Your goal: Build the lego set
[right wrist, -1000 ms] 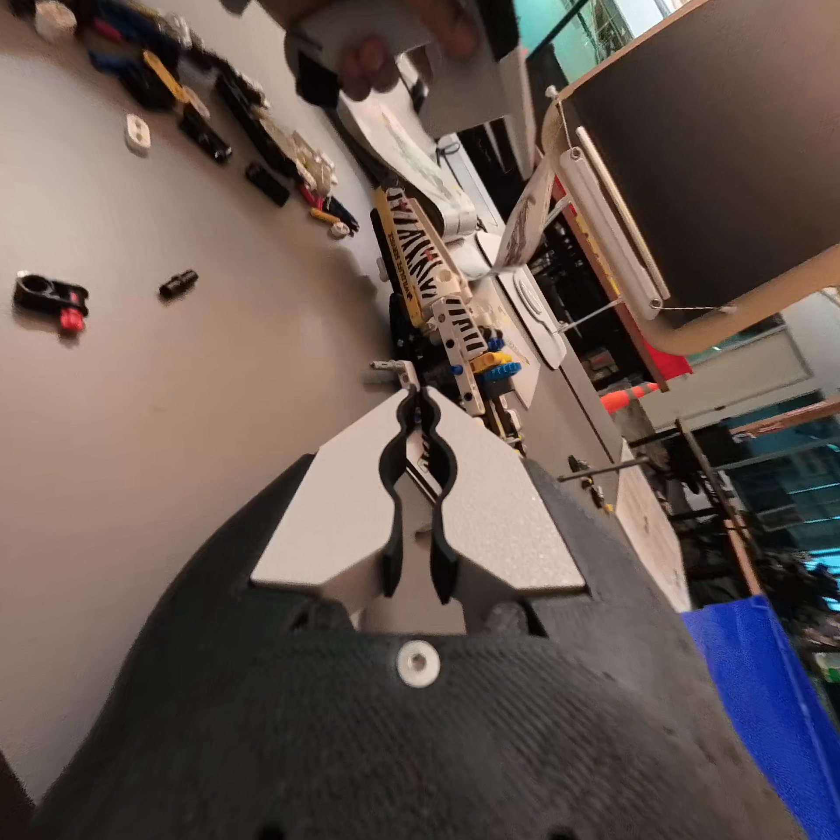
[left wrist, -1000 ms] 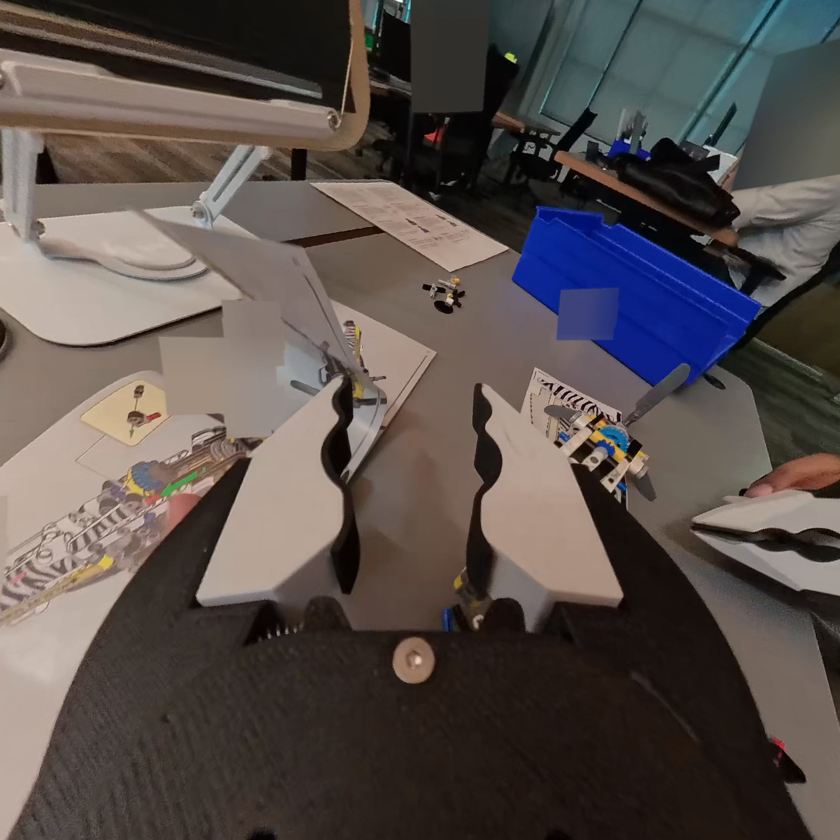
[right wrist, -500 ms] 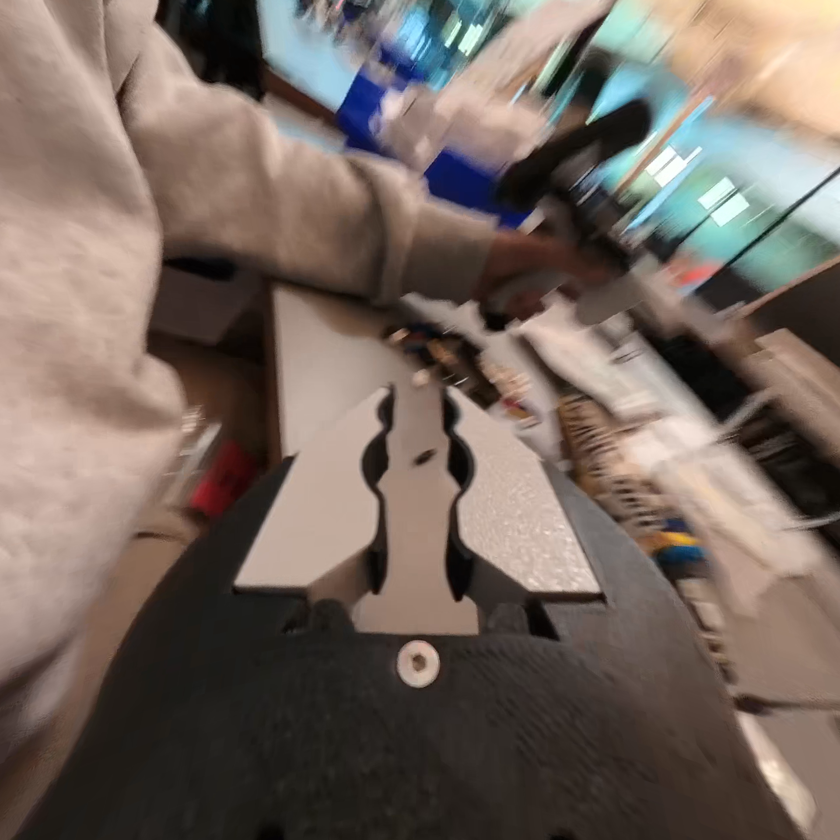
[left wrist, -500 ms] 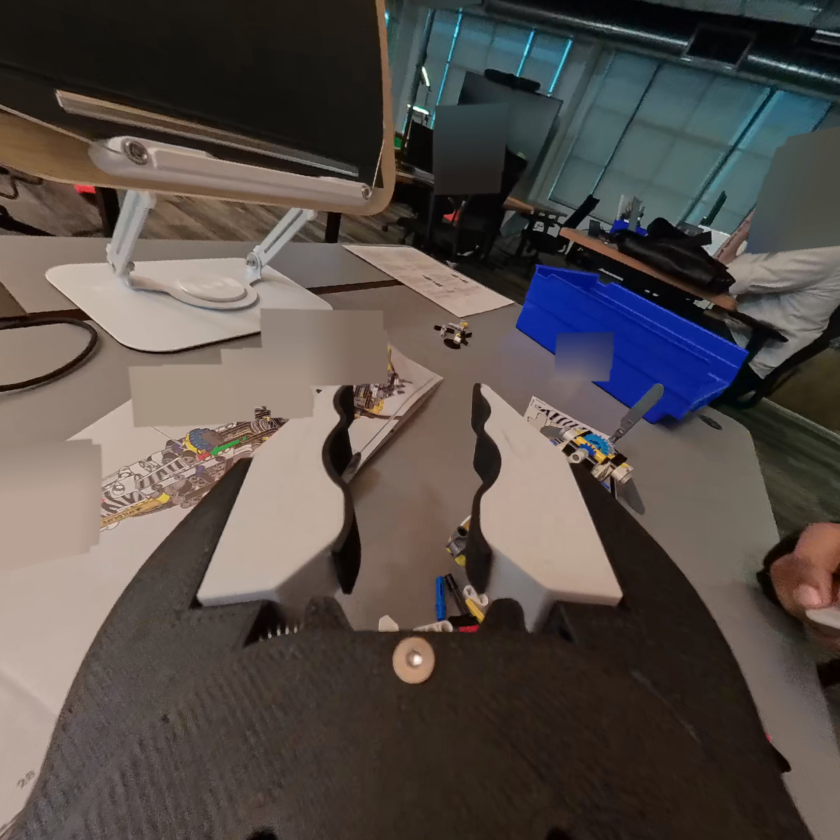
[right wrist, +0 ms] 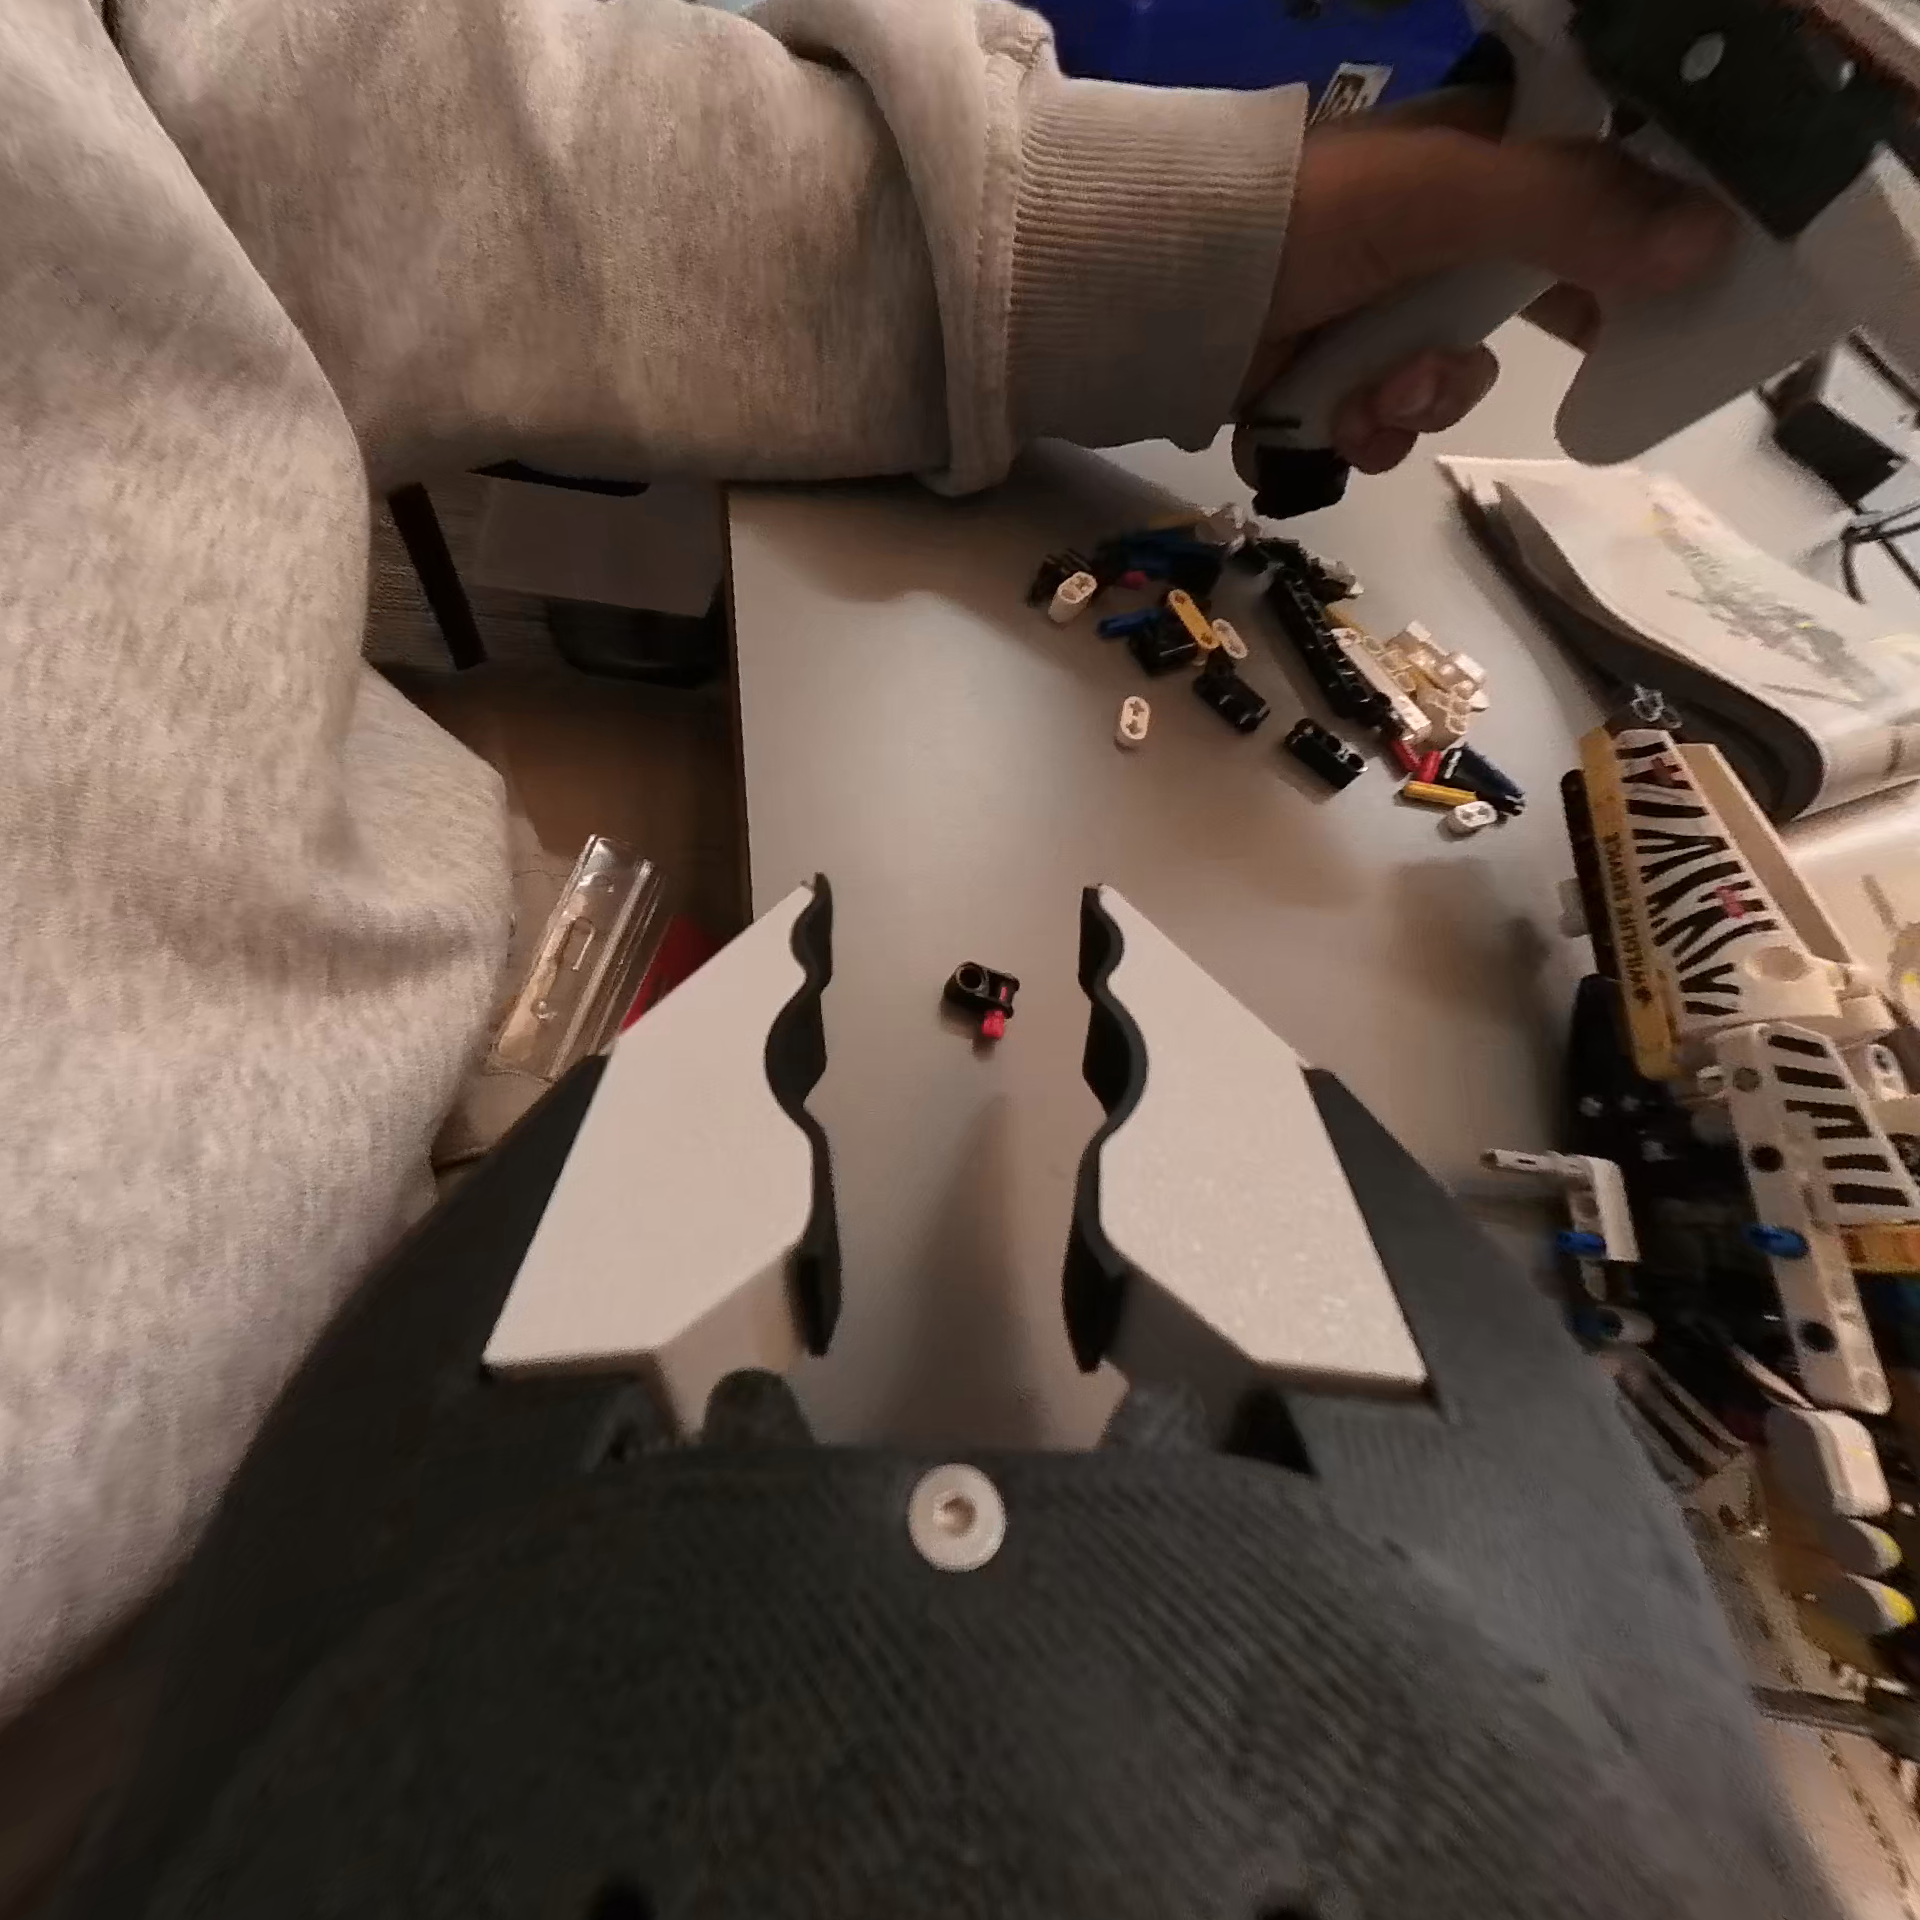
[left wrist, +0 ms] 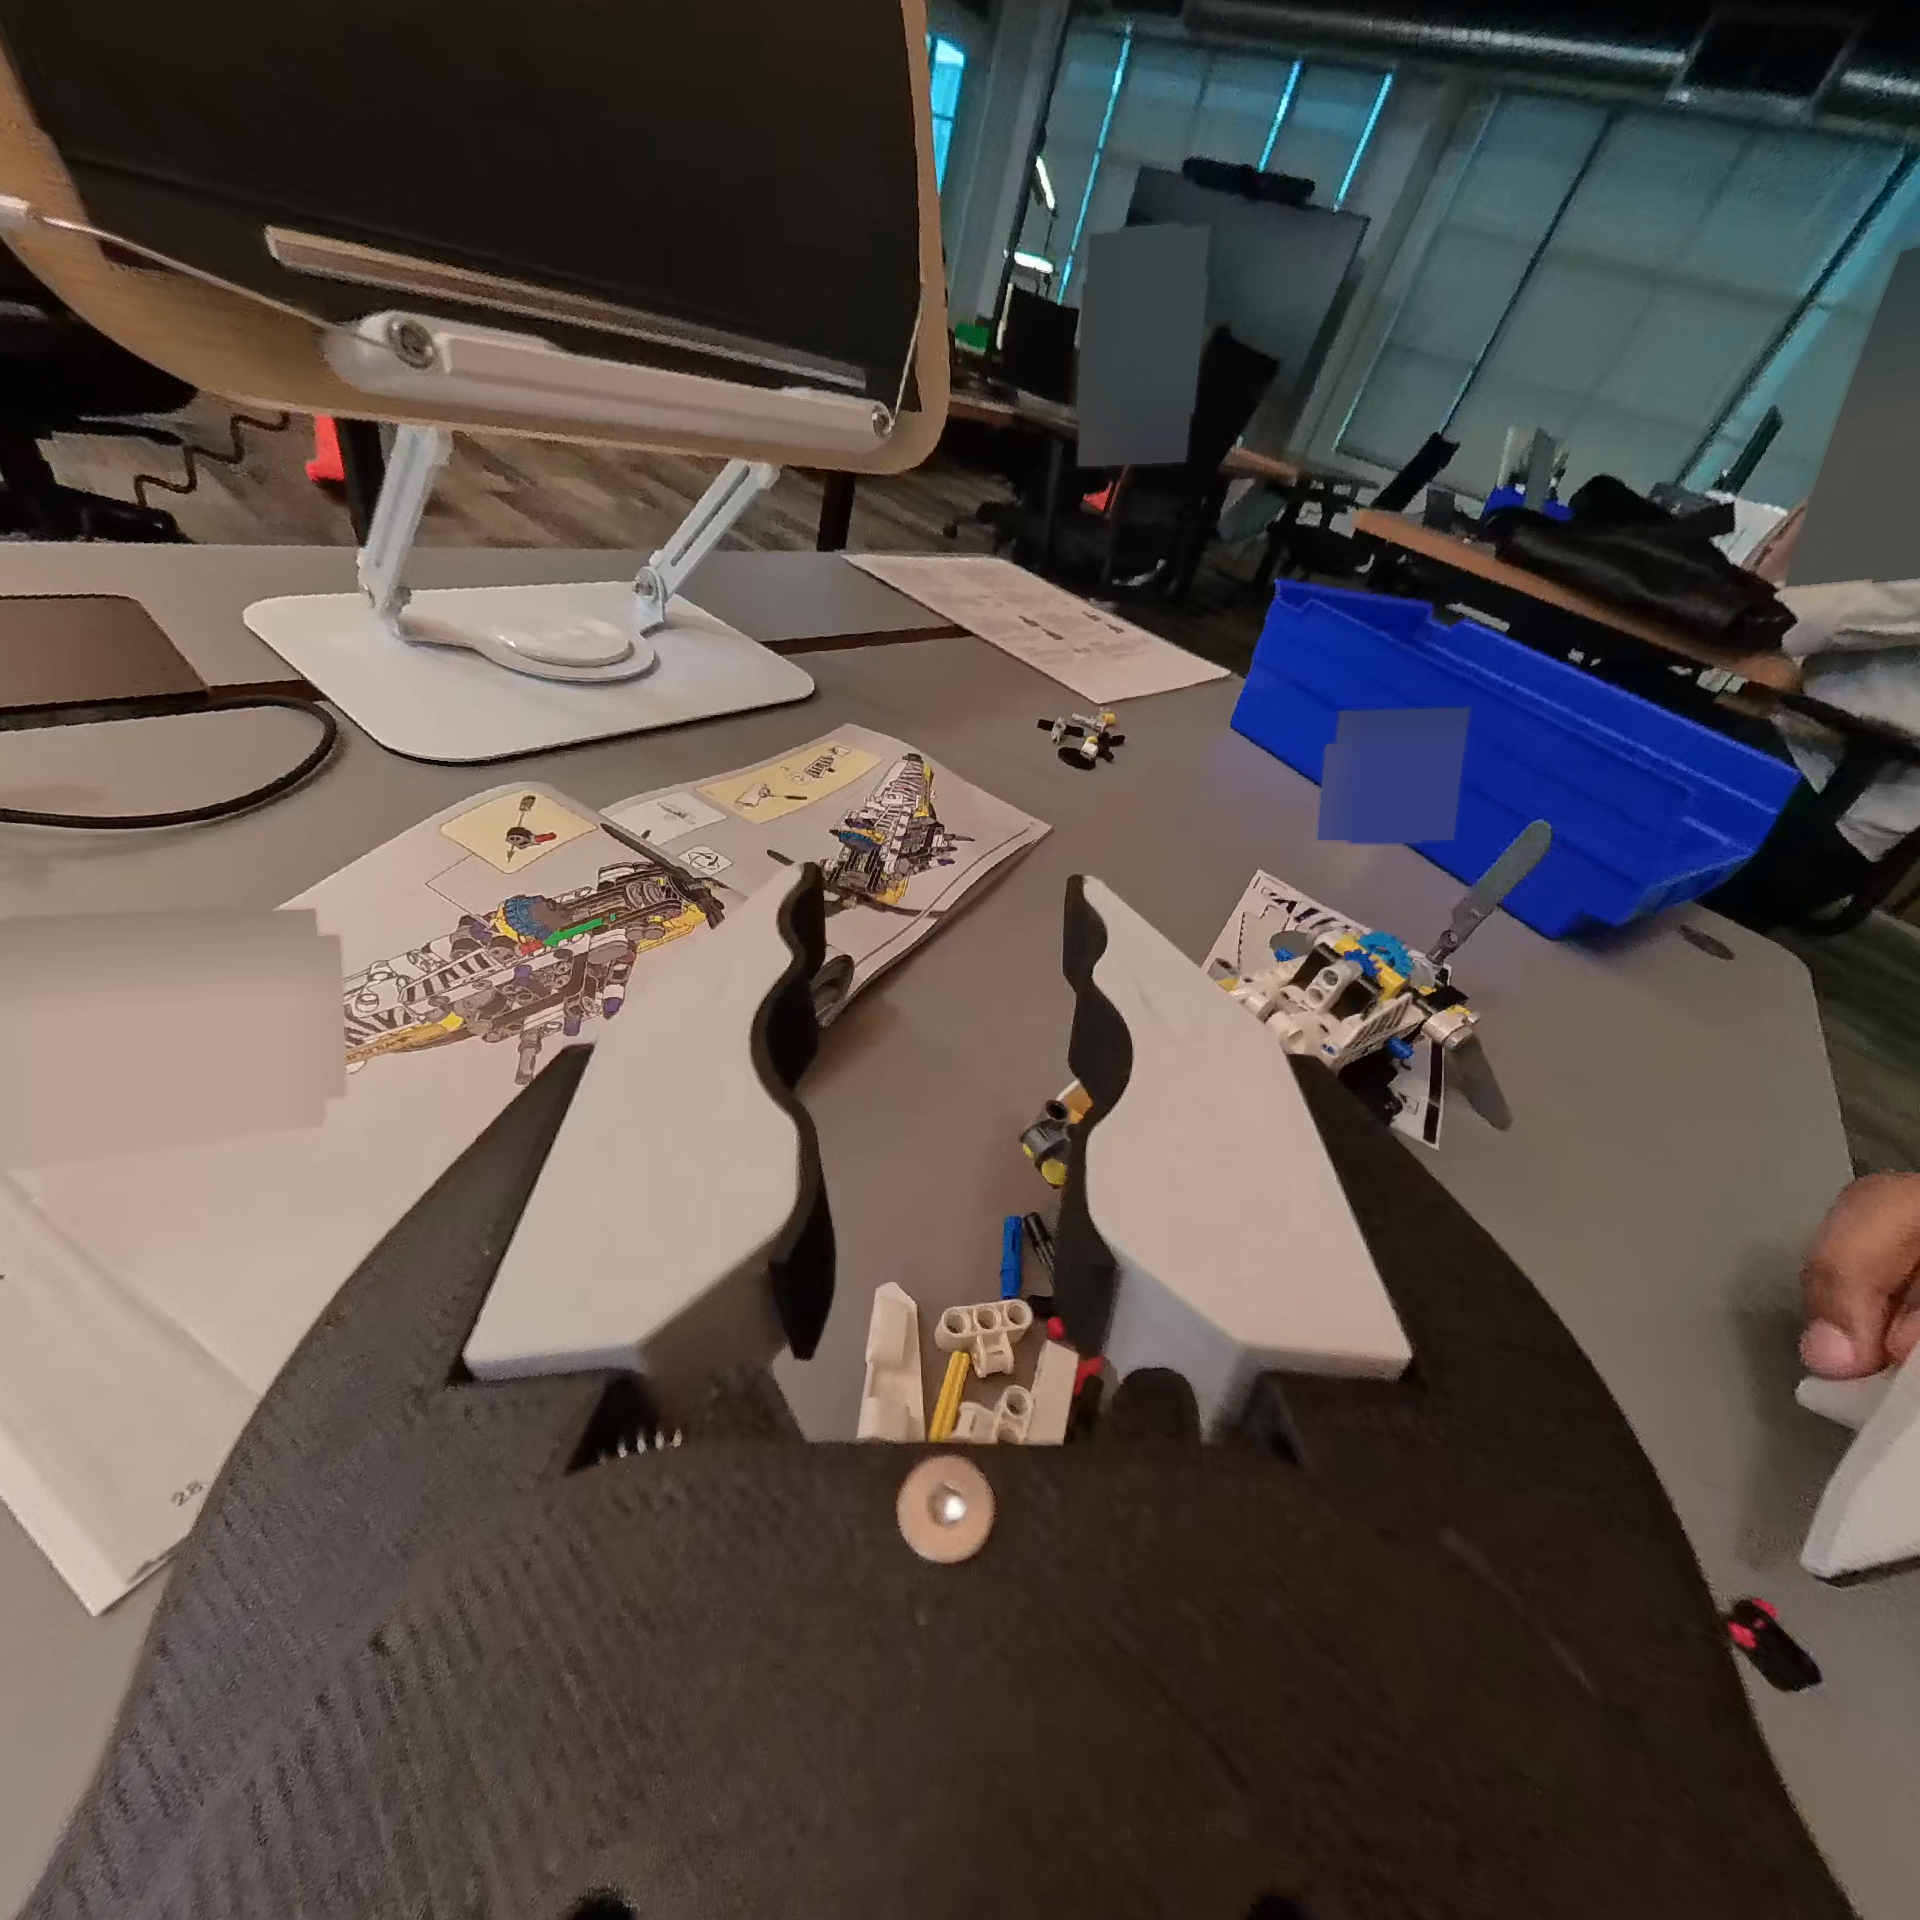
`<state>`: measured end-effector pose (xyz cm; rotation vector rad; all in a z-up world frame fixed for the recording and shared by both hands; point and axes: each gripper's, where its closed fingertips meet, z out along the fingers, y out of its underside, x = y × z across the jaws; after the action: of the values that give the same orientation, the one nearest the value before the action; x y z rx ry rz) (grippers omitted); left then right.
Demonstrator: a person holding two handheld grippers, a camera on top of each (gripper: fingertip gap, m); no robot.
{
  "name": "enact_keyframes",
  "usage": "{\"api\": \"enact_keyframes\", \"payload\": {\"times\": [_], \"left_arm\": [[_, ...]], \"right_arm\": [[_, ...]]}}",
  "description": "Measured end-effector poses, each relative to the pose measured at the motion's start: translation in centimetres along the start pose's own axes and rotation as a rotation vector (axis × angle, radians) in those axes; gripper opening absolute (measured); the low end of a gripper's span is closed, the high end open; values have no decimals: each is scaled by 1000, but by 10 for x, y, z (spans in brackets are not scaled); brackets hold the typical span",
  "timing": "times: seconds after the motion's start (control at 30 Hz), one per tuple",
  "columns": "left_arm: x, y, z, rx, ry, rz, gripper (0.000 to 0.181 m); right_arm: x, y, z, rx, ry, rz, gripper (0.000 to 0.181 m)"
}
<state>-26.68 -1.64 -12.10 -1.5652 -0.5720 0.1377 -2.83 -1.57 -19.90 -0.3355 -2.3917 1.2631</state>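
Observation:
My left gripper (left wrist: 935, 894) is open and empty above the grey table, over a heap of small loose lego pieces (left wrist: 977, 1351). The partly built zebra-striped aircraft model (left wrist: 1351, 987) lies to its right, and the open instruction booklet (left wrist: 623, 914) to its left. My right gripper (right wrist: 954, 899) is open and empty. A small black piece with a red pin (right wrist: 982, 992) lies on the table between its fingers, untouched. The model (right wrist: 1714, 987) is to the right there, and the loose pieces (right wrist: 1299, 644) lie farther off.
A blue bin (left wrist: 1507, 748) stands at the right rear and a monitor stand (left wrist: 520, 665) at the left rear. A tiny lego assembly (left wrist: 1086, 732) lies near the bin. In the right wrist view, a grey sleeve (right wrist: 520, 260) and the table's edge (right wrist: 738, 727) are at the left.
My right gripper swung away from the model, opened, and now points at the black and red piece. My left gripper pulled back and up; the lifted booklet page now lies flat.

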Motion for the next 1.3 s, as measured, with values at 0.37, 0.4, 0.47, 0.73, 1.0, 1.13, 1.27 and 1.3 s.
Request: {"api": "enact_keyframes", "payload": {"times": [0.37,0.4,0.47,0.73,1.0,1.13,1.27,1.3], "left_arm": [[6,-9,-19,103,18,-36,39],[7,-9,-18,100,17,-32,39],[8,-8,-17,95,14,-21,39],[12,-5,-14,78,23,1,38],[52,-9,-12,105,128,18,38],[122,-2,-5,61,386,59,35],[191,44,-2,-175,634,158,35],[202,51,0,-193,659,176,35]], "right_arm": [[-1,28,3,-150,-76,77,36],[-1,28,3,-151,-82,80,33],[0,28,4,-155,-84,92,27],[9,32,6,-177,-49,146,5],[52,11,-17,31,174,252,5],[77,-11,-57,346,186,433,5],[88,-18,-78,494,209,483,5],[89,-19,-82,520,217,481,5]]}}
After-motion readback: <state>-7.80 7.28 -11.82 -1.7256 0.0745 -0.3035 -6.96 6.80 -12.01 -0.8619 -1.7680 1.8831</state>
